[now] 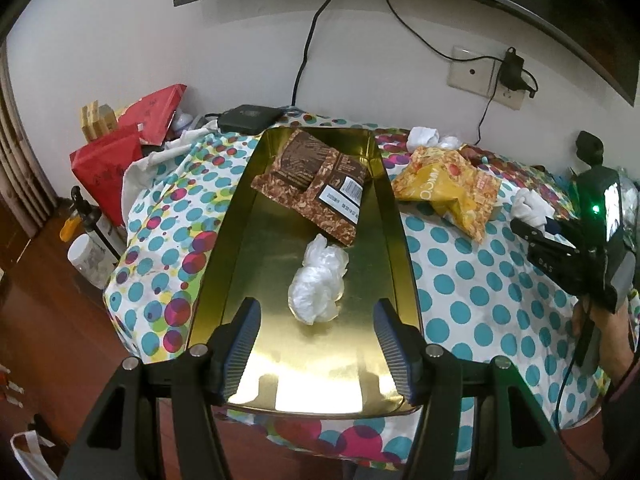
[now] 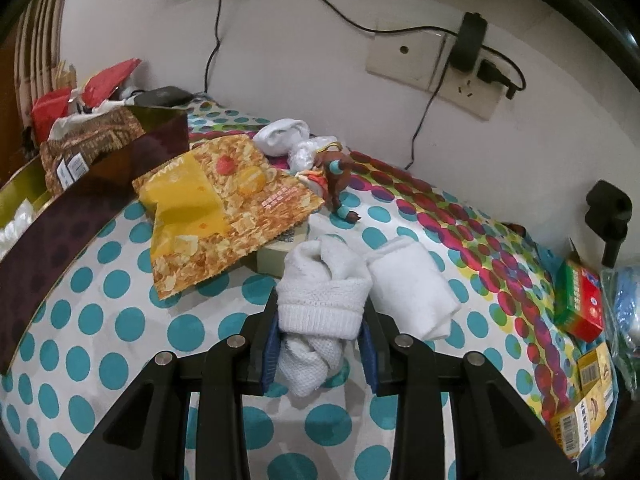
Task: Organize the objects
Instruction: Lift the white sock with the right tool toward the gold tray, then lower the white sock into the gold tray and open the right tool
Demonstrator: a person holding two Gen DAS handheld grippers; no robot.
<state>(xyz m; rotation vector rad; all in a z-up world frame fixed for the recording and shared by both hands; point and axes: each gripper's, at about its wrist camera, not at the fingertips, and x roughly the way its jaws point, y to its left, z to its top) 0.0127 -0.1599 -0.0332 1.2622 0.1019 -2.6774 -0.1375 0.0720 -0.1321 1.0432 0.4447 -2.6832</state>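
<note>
Left wrist view: your left gripper (image 1: 316, 346) hangs over the near end of the gold tray (image 1: 240, 264), its jaws spread wide with nothing between them. Inside the tray lie a crumpled clear plastic bag (image 1: 319, 280) near the middle and a brown snack packet (image 1: 316, 184) toward the far end, its corner propped on the tray's right wall. On the dotted tablecloth (image 1: 472, 280) just right of the tray sits a yellow cereal bag (image 1: 448, 188). Your right gripper (image 1: 528, 216) appears at the right edge with something white at its tip.

Right wrist view: your right gripper (image 2: 320, 348) is clamped on a rolled white sock (image 2: 320, 304), its blue pads (image 2: 270, 354) pressing both sides of the roll. A second rolled white sock (image 2: 412, 284) lies on the cloth, touching it on the right. Beyond them a small brown figurine (image 2: 336, 180) stands by the cereal bag (image 2: 224, 208), and a red-and-green box (image 2: 580, 304) rests at the right edge.
</note>
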